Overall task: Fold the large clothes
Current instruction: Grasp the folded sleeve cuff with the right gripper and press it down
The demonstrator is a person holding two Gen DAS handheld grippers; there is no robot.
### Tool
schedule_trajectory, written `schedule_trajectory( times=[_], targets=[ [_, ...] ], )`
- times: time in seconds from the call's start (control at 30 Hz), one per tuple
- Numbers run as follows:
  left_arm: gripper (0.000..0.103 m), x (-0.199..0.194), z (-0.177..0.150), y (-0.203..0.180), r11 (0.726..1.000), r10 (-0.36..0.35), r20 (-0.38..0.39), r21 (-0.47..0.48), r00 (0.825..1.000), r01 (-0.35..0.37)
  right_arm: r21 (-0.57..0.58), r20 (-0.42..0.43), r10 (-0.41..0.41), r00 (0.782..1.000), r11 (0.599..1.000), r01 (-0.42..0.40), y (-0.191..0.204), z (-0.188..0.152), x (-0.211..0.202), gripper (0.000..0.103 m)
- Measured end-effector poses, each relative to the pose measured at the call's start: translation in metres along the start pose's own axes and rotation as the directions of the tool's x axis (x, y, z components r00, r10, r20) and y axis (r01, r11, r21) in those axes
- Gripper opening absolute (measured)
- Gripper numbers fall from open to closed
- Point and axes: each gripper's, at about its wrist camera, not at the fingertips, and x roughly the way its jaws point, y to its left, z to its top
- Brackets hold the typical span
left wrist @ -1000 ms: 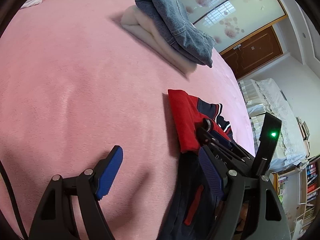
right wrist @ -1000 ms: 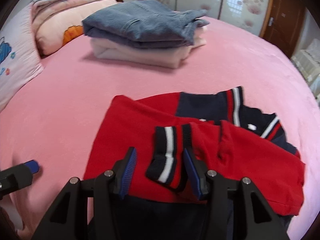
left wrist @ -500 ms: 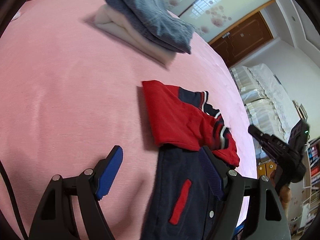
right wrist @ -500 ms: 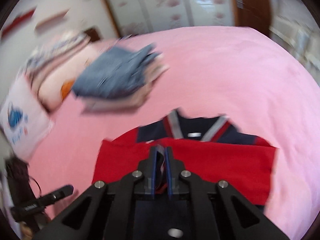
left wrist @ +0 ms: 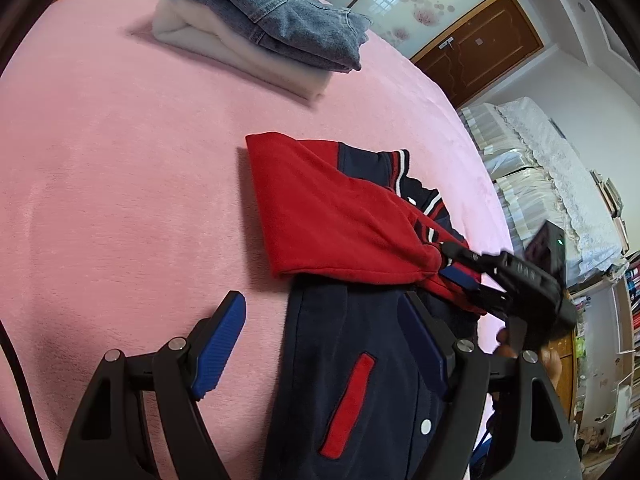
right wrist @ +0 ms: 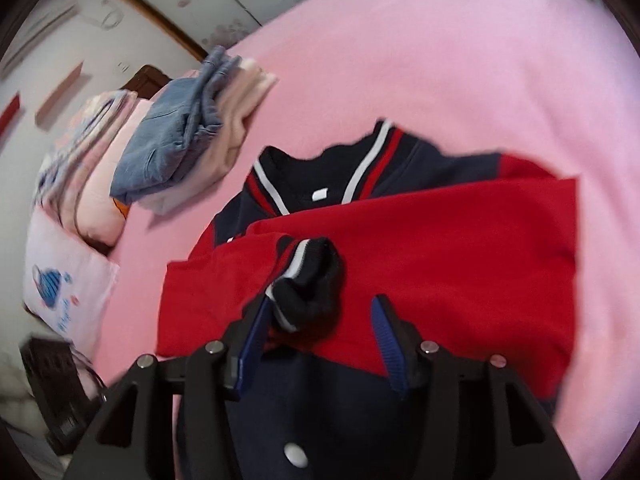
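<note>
A navy jacket (left wrist: pixel 320 360) with red sleeves and a striped collar (right wrist: pixel 320 176) lies on the pink bed (left wrist: pixel 120 160). Both red sleeves are folded across its chest (right wrist: pixel 440 260). My left gripper (left wrist: pixel 322 304) is open over the jacket's left edge, one finger above bare bedding and nothing held. My right gripper (right wrist: pixel 320 304) has its jaws opening. The striped cuff (right wrist: pixel 308 280) sits loose between them, against the left pad (right wrist: pixel 254 340) only. In the left wrist view the right gripper (left wrist: pixel 452 264) is at the end of the red sleeve, on the jacket's right side.
A folded stack, denim (left wrist: pixel 272 12) on a white garment (left wrist: pixel 240 52), lies at the far side of the bed. Pillows and folded bedding (right wrist: pixel 68 280) are at the head. The bed's right edge drops toward white-covered furniture (left wrist: pixel 540 152) and a wooden door (left wrist: pixel 480 52).
My right gripper shut on the striped cuff, rolled and carried it across the jacket, and its jaws have now come apart. My left gripper shifted slightly, bringing more of the jacket into view.
</note>
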Motion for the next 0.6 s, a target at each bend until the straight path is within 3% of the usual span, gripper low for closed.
schedule_trajectory(
  times=[0.17, 0.33, 0.6],
  targets=[
    [0.077, 0.002, -0.002, 0.009, 1.000, 0.007, -0.008, -0.023, 1.000, -0.007, 0.072, -0.076, 0.119, 0.990, 0.991, -0.114, -0.010, 0.014, 0.021, 0.053],
    [0.077, 0.004, -0.006, 0.009, 1.000, 0.009, -0.021, -0.020, 1.000, -0.009, 0.078, -0.117, 0.238, 0.964, 0.970, -0.230, -0.016, 0.027, 0.025, 0.056],
    [0.077, 0.004, 0.000, 0.001, 0.999, 0.031, -0.016, 0.024, 0.999, -0.031, -0.170, -0.182, 0.118, 0.976, 0.974, -0.150, 0.010, 0.025, 0.026, 0.056]
  ],
)
